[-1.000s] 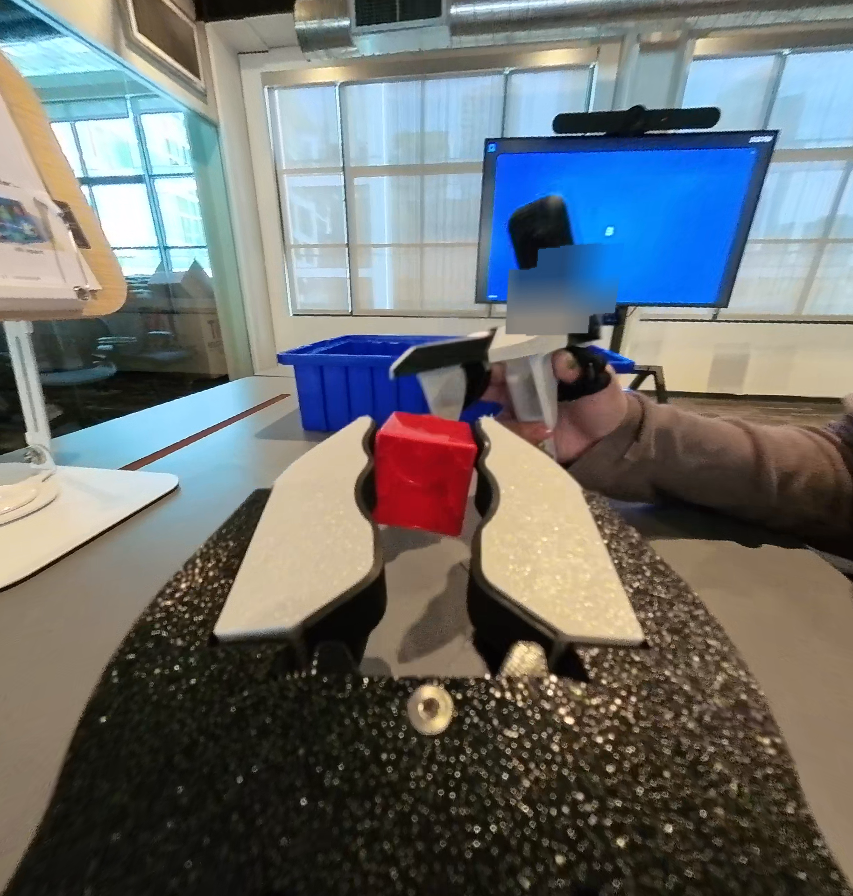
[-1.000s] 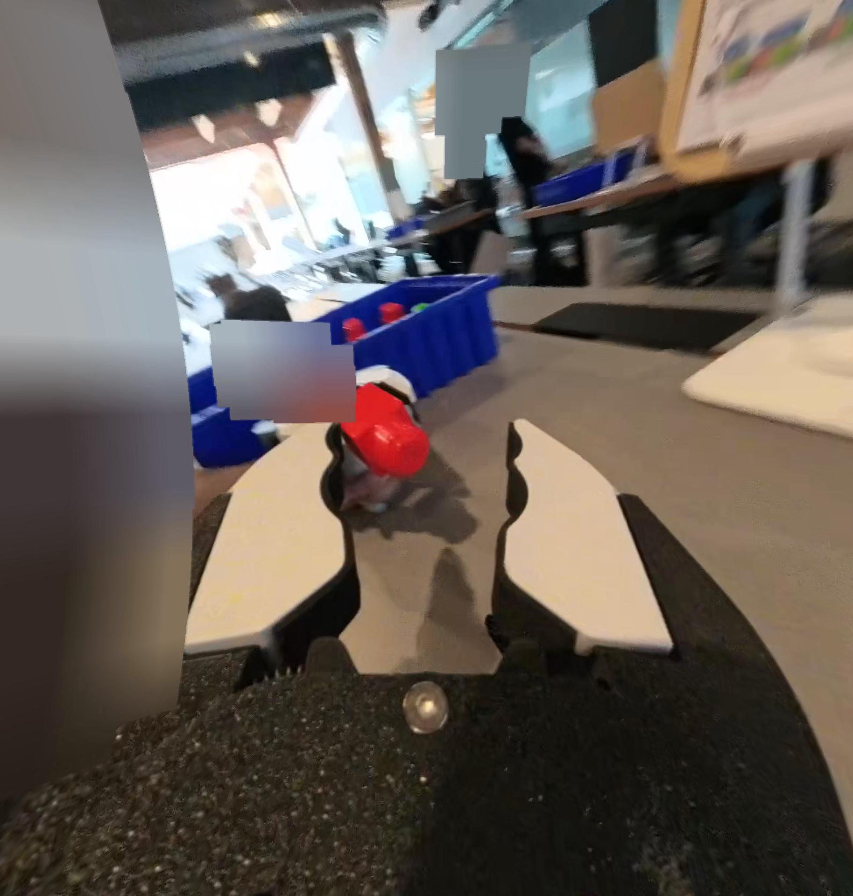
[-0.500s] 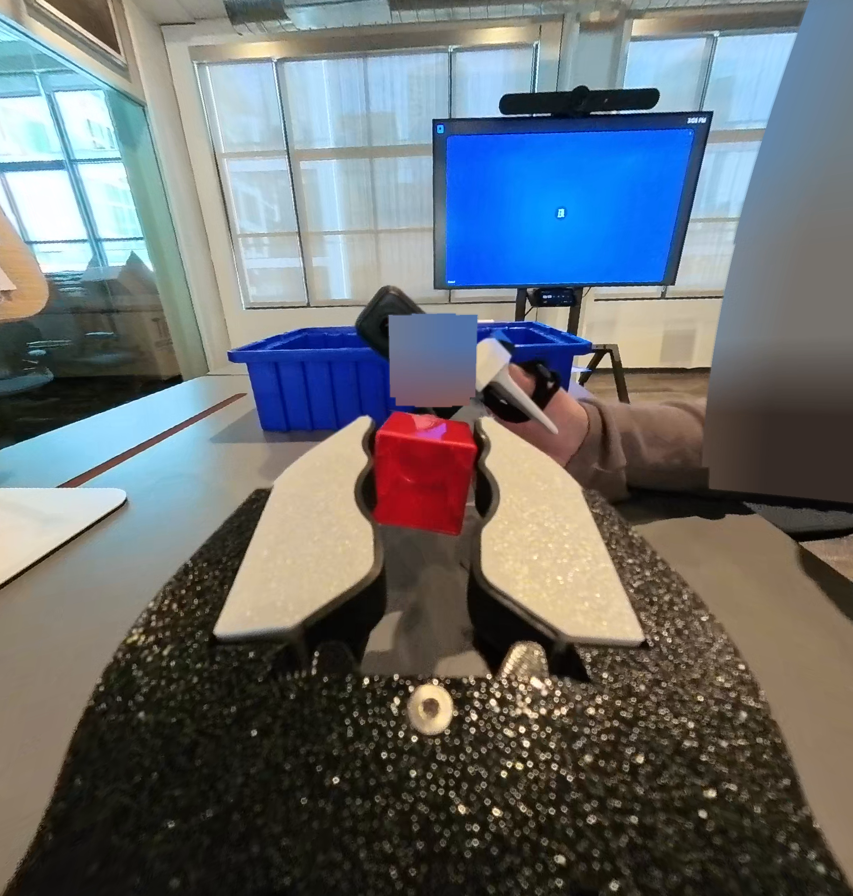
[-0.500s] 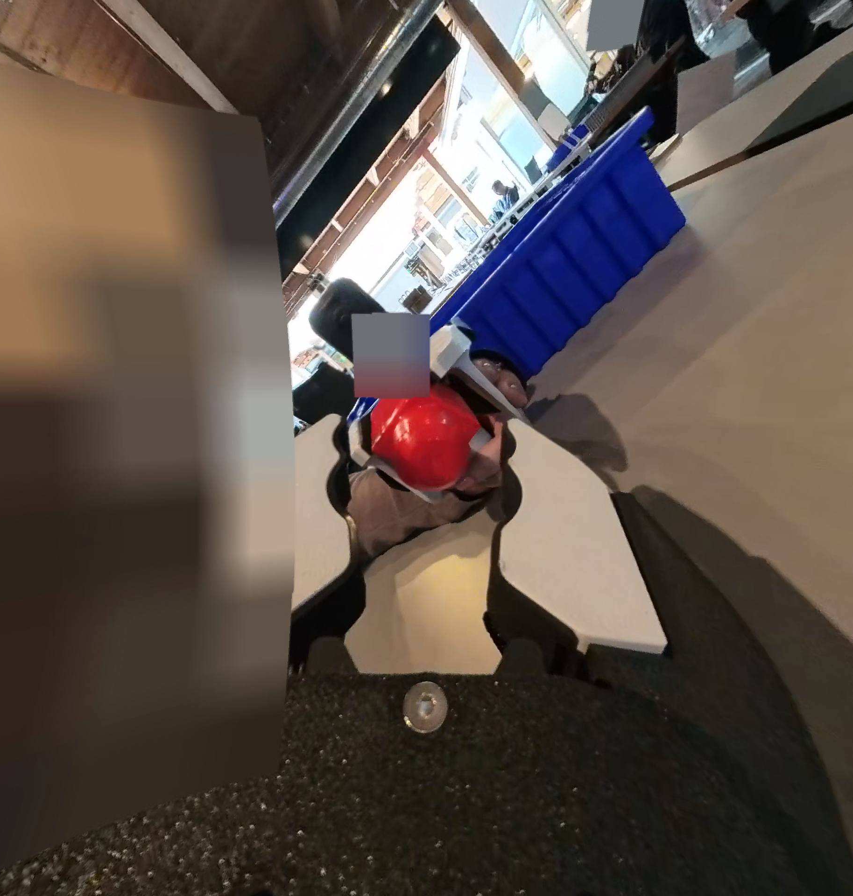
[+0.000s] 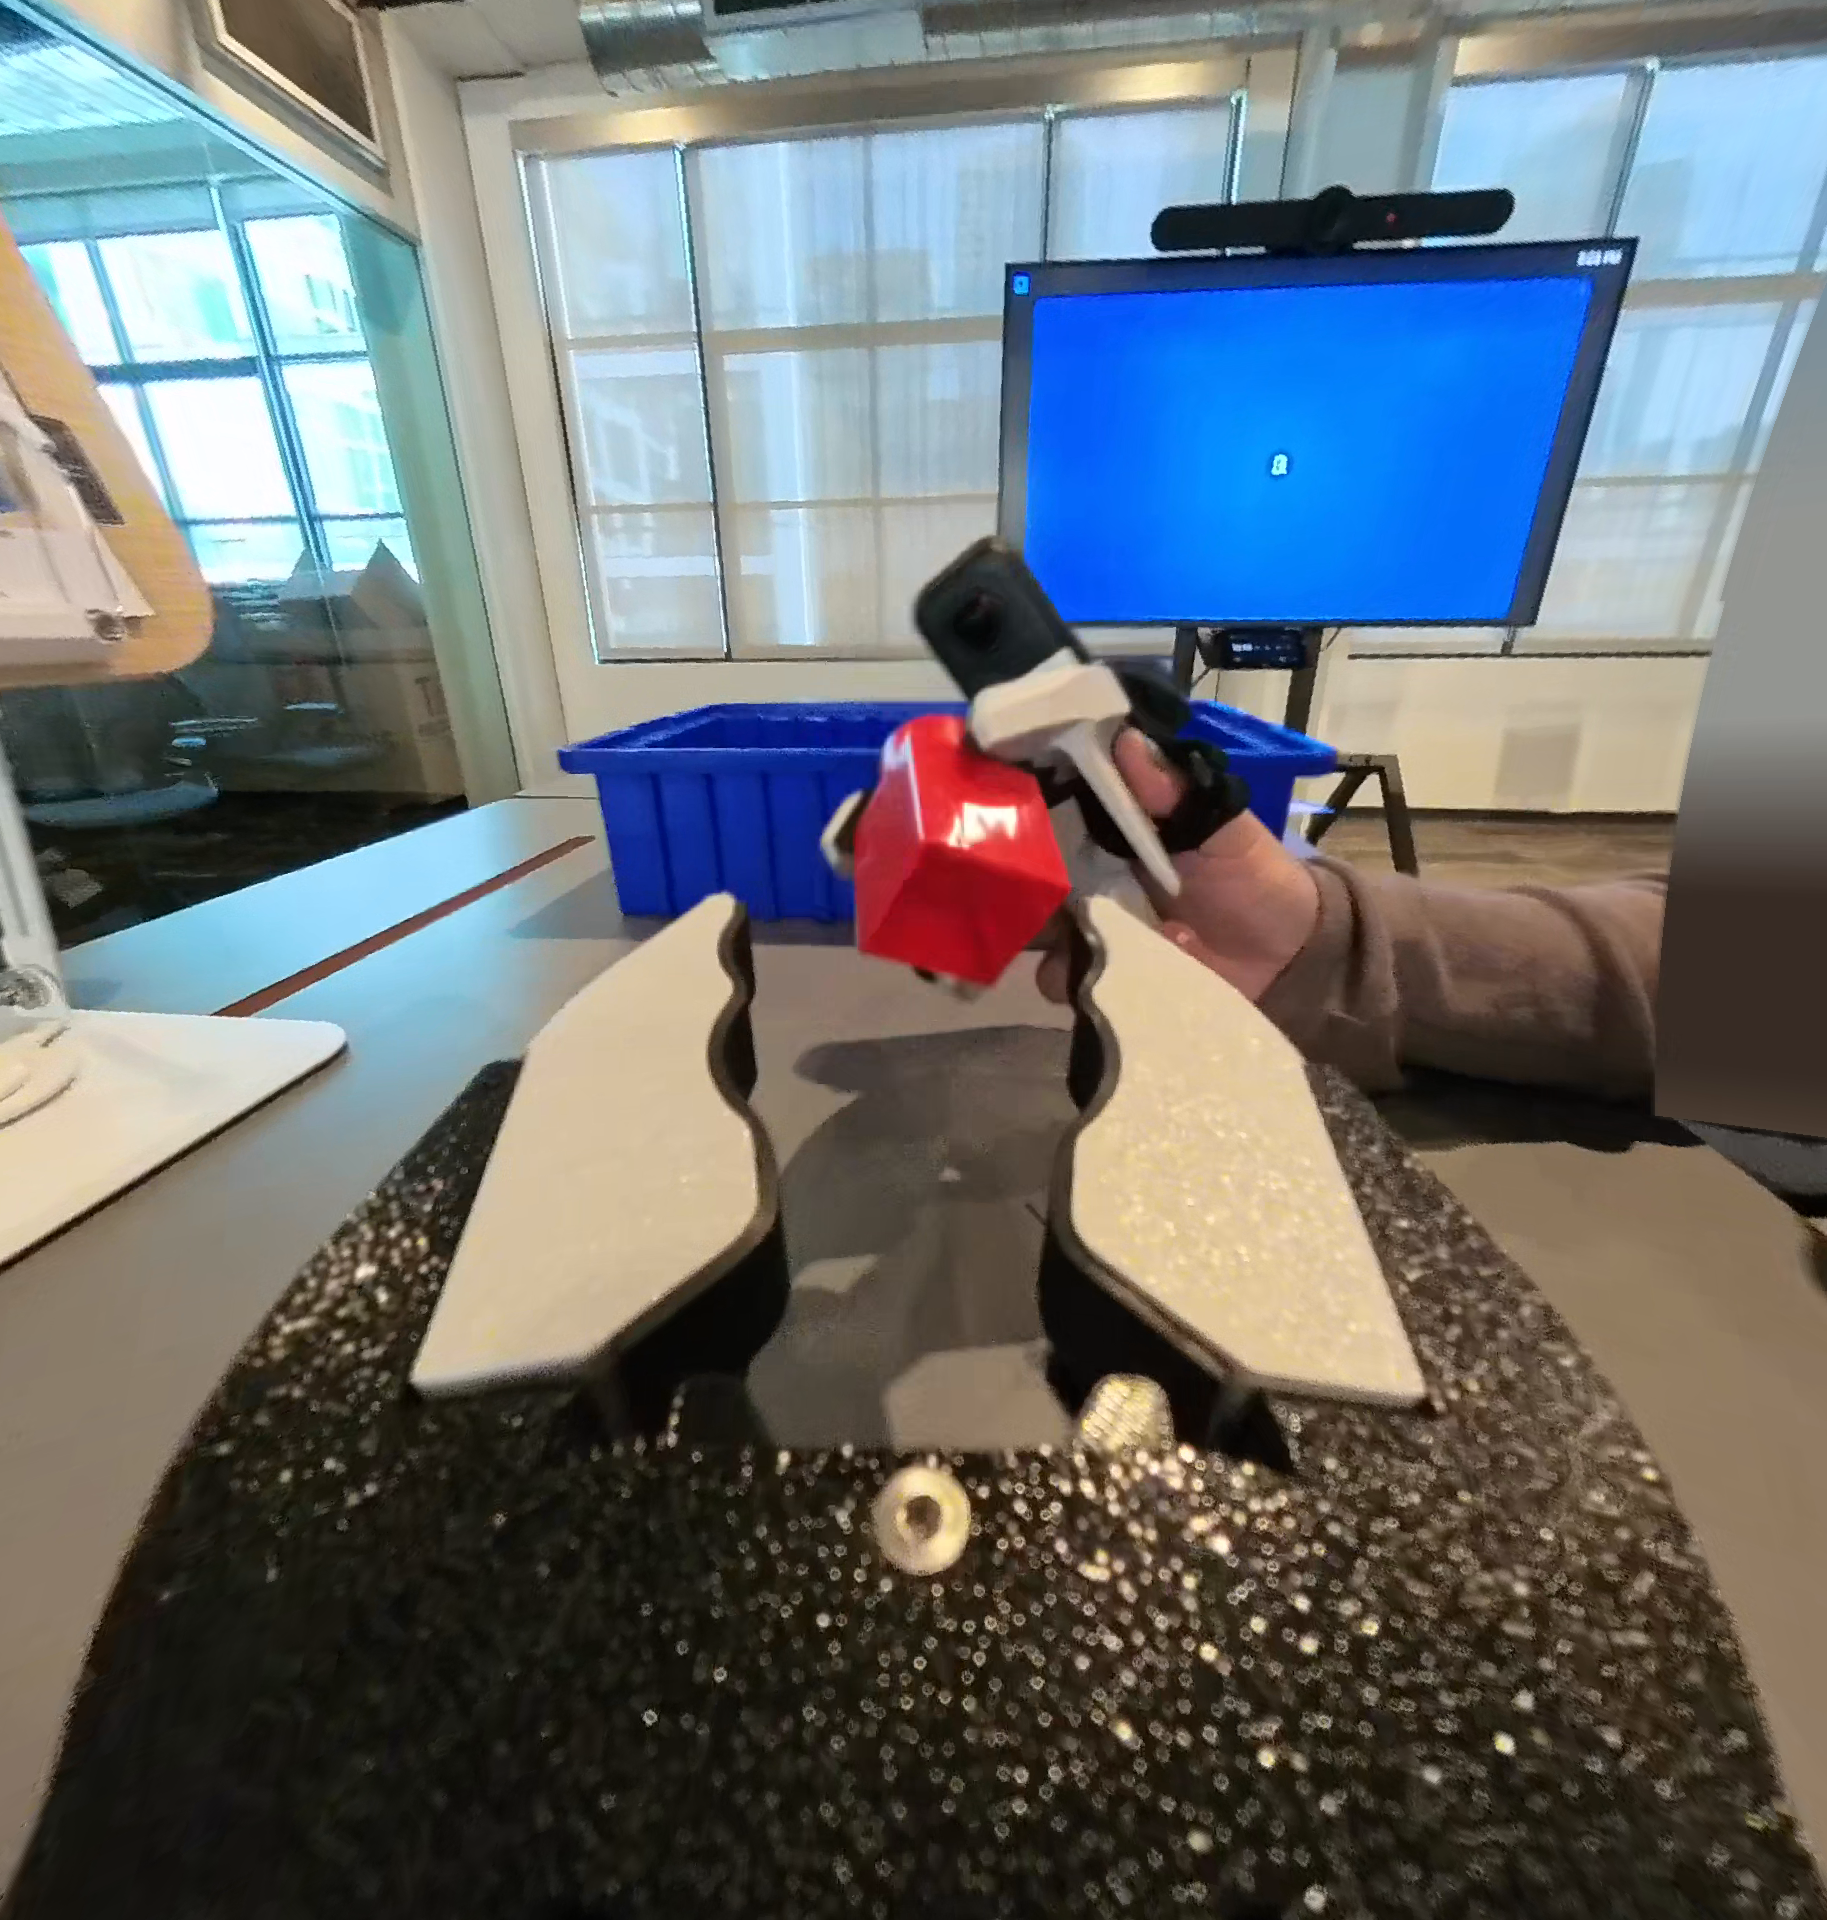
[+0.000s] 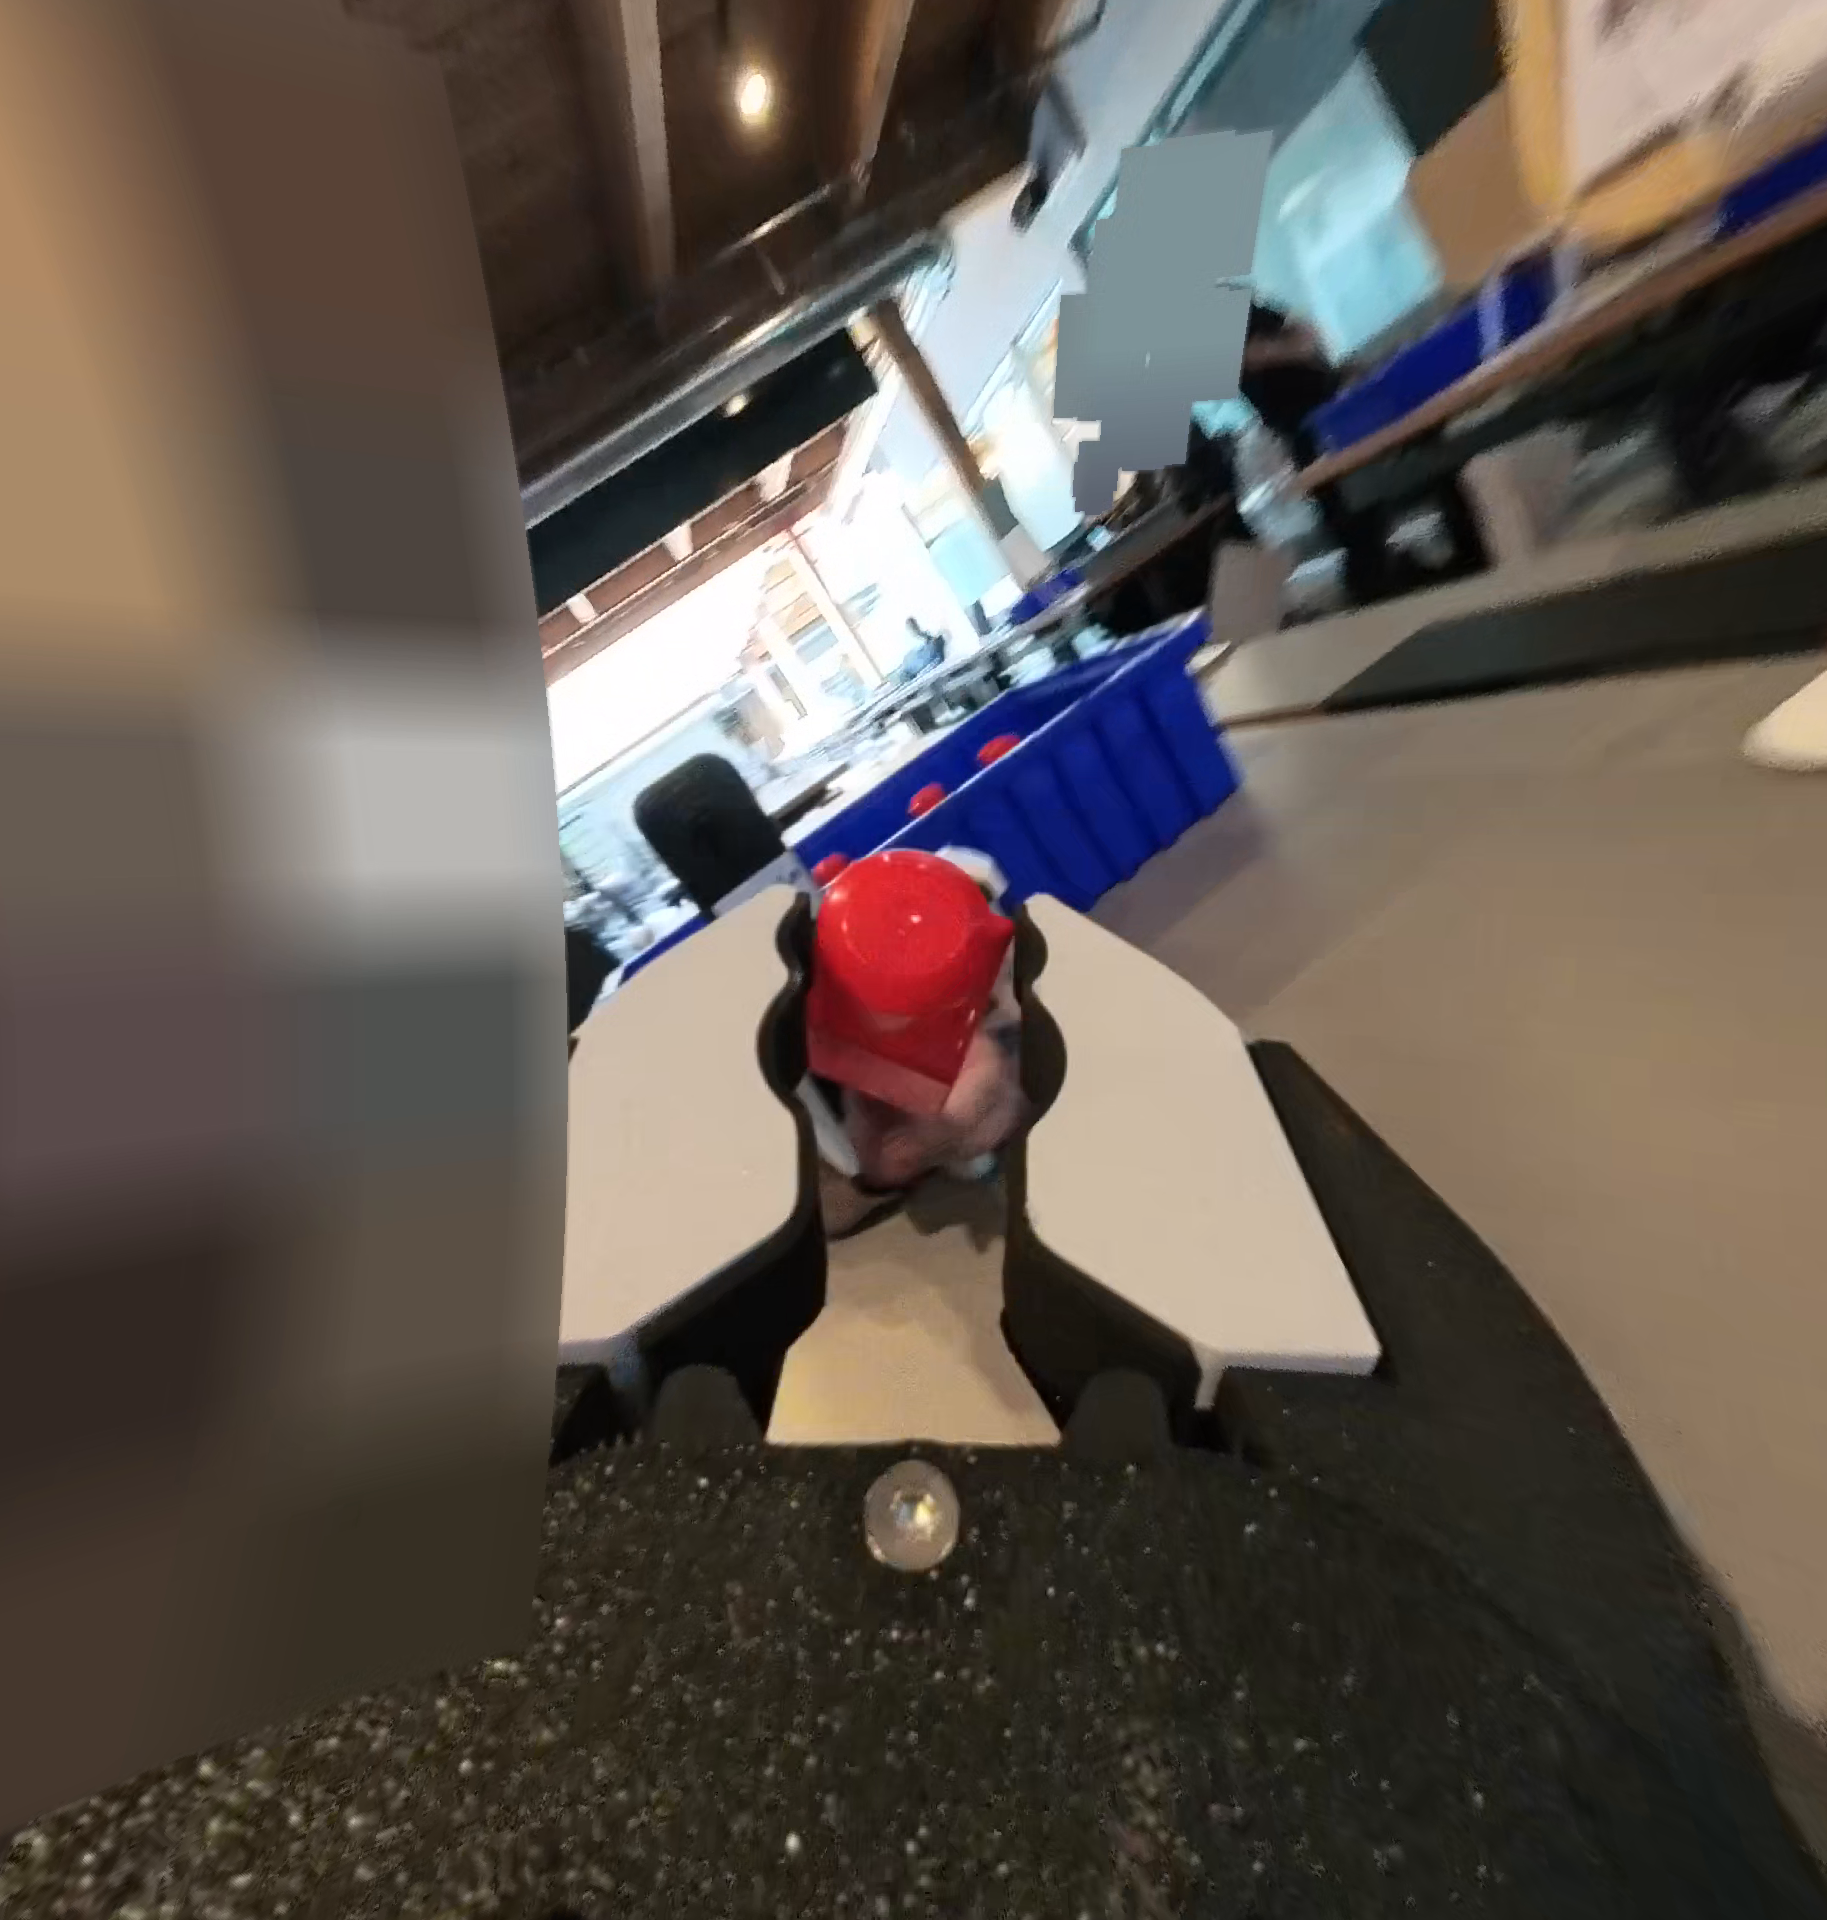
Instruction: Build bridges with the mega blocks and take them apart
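Red block (image 5: 948,883): clamped in right tool (image 6: 914,971), held above desk (image 5: 389,956), stud toward right camera. Left tool (image 5: 909,935): fingers apart, empty, block just beyond its tips. Blue bin (image 5: 732,810): far side; likely destination.

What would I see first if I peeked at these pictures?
A bright red block held up in the air, pinched by the right gripper. The left gripper is wide open just below it, holding nothing. Behind them sit a blue bin on the table and a glowing blue screen.
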Tool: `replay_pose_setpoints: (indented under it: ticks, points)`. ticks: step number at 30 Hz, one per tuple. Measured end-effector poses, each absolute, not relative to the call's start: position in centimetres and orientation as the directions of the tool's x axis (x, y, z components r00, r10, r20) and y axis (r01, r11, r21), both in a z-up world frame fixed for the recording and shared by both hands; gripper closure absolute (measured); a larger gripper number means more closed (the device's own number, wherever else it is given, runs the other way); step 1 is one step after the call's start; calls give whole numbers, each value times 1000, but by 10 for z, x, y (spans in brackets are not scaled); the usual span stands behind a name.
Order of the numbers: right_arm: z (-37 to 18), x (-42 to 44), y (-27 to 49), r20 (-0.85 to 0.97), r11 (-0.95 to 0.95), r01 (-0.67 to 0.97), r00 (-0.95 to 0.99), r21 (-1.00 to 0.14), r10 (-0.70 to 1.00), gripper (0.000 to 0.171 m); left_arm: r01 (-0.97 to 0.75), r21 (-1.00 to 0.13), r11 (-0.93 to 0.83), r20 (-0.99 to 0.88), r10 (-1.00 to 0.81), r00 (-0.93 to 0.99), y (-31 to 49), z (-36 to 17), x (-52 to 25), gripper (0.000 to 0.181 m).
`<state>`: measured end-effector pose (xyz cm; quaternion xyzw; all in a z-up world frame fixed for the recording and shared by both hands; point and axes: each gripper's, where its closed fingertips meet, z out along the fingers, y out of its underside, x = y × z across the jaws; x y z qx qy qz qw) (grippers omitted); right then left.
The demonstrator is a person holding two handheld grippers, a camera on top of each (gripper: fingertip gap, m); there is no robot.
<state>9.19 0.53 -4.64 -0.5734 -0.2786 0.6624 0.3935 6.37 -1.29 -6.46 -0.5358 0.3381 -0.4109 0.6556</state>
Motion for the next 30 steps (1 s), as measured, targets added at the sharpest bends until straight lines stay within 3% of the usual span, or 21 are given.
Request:
replay_pose_setpoints:
  ticks: [1, 4, 7, 11, 14, 16, 19, 24, 30]
  points:
    - [-40, 101, 11, -496, -476, -234, 27, -847, 868, 136, 190, -978, 81, 10, -901, 434, -12, -64, 62, 123]
    - [-22, 131, 26, -323, -255, -270, 251, -929, 913, 136, 214, -975, 65, 36, -900, 434, -10, -62, 59, 124]
    - [-6, 170, 41, -124, -27, -186, 534, -982, 837, 136, 218, -974, 60, 41, -900, 433, -10, -62, 59, 124]
    - [20, 256, 57, 174, 206, 92, 885, -974, 432, 136, 218, -974, 59, 42, -901, 431, -10, -62, 59, 125]
    - [25, 326, 60, 304, 144, 293, 951, -945, 56, 134, 224, -973, 54, 49, -901, 431, -9, -62, 58, 126]
    - [15, 355, 63, 329, 36, 332, 942, -943, -63, 136, 227, -972, 53, 52, -901, 432, -9, -61, 58, 127]
    - [-3, 366, 71, 316, -104, 308, 945, -946, -81, 136, 229, -972, 53, 53, -901, 432, -9, -61, 57, 127]
    - [-23, 358, 80, 339, -172, 328, 940, -929, -36, 136, 235, -971, 51, 57, -901, 431, -9, -61, 56, 127]
    - [-16, 353, 80, 354, -112, 348, 935, -931, -35, 127, 242, -969, 42, 69, -900, 430, -8, -61, 56, 127]
